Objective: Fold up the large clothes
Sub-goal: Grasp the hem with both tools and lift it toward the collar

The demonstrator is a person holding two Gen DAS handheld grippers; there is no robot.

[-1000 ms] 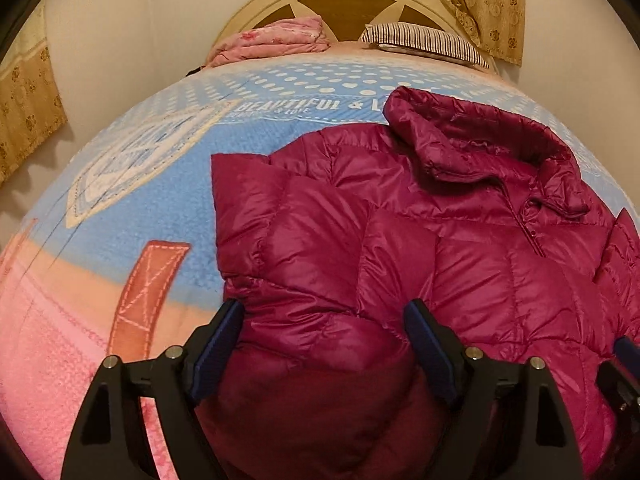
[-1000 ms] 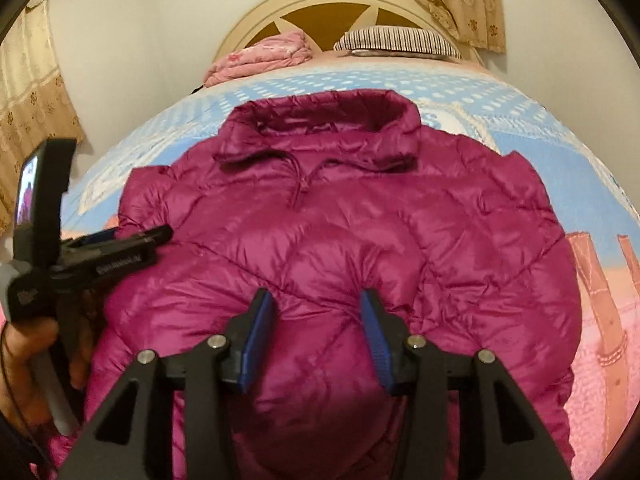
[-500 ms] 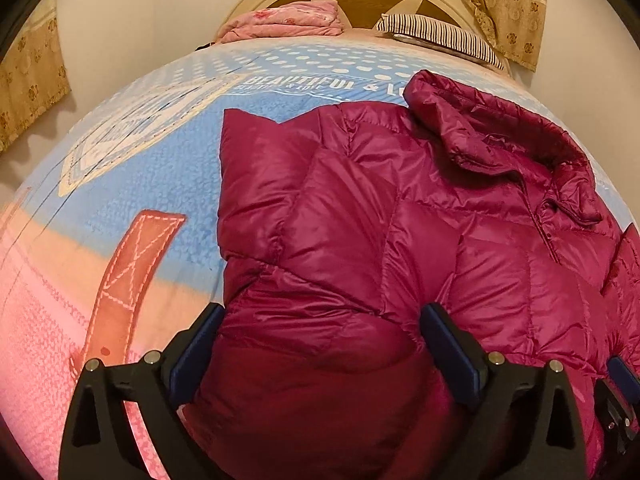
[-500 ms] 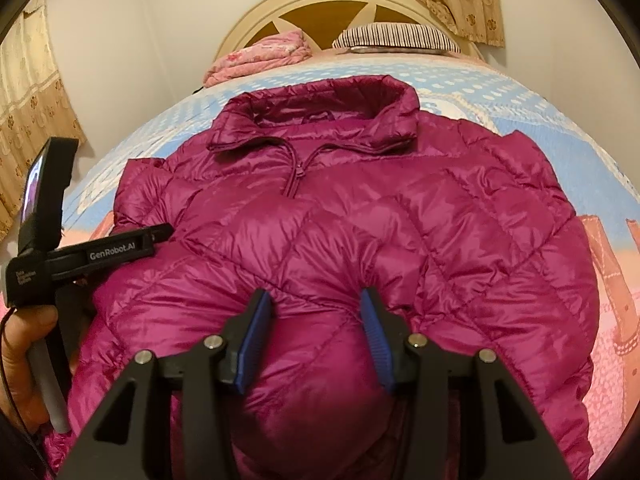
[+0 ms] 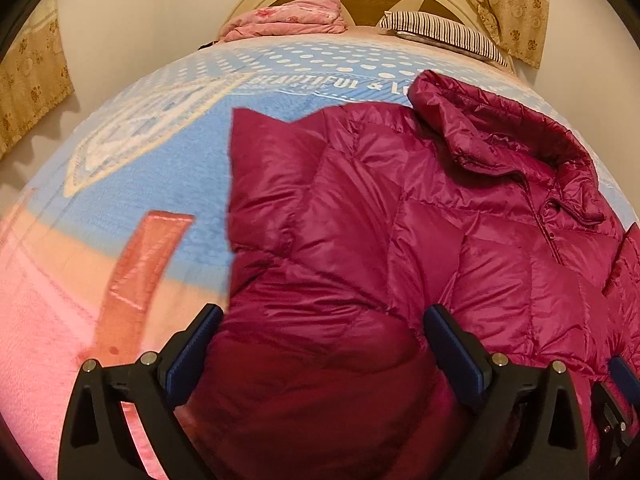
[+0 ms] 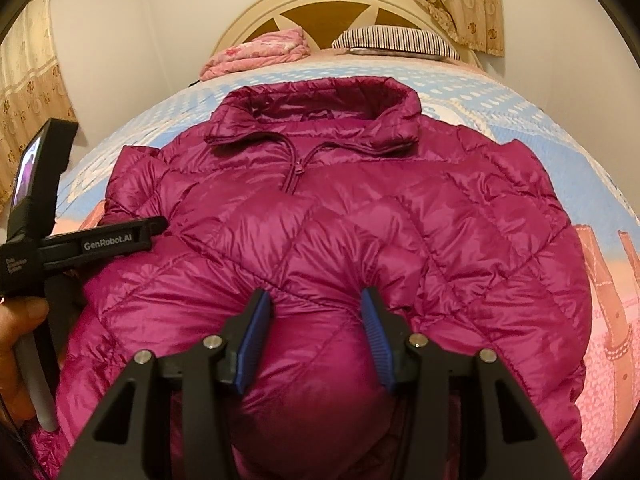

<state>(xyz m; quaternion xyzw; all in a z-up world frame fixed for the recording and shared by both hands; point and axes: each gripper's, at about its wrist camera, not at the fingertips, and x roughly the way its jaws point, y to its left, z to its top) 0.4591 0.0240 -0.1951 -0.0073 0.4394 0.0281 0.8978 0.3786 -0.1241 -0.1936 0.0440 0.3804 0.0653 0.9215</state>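
Note:
A magenta quilted down jacket [image 6: 360,208] lies front up on the bed, collar toward the headboard; it also shows in the left wrist view [image 5: 400,240]. Its sleeves look folded in, leaving straight side edges. My left gripper [image 5: 322,316] is wide open, with a bulge of the jacket's lower hem between its fingers. My right gripper [image 6: 316,300] stands partly closed around a puffed fold of the hem, squeezing it. The left gripper's body [image 6: 80,244] and the hand holding it show at the left of the right wrist view.
The bed cover [image 5: 160,184] is blue, pink and white with printed text. A folded pink quilt [image 5: 288,20] and a striped pillow [image 5: 440,34] lie by the cream headboard [image 6: 332,8]. Patterned curtains [image 5: 508,4] hang at both sides.
Both grippers have moved forward toward the headboard carrying the hem, so the jacket looks larger and closer. The left gripper's fingers have spread wider. The right gripper's gap is unchanged.

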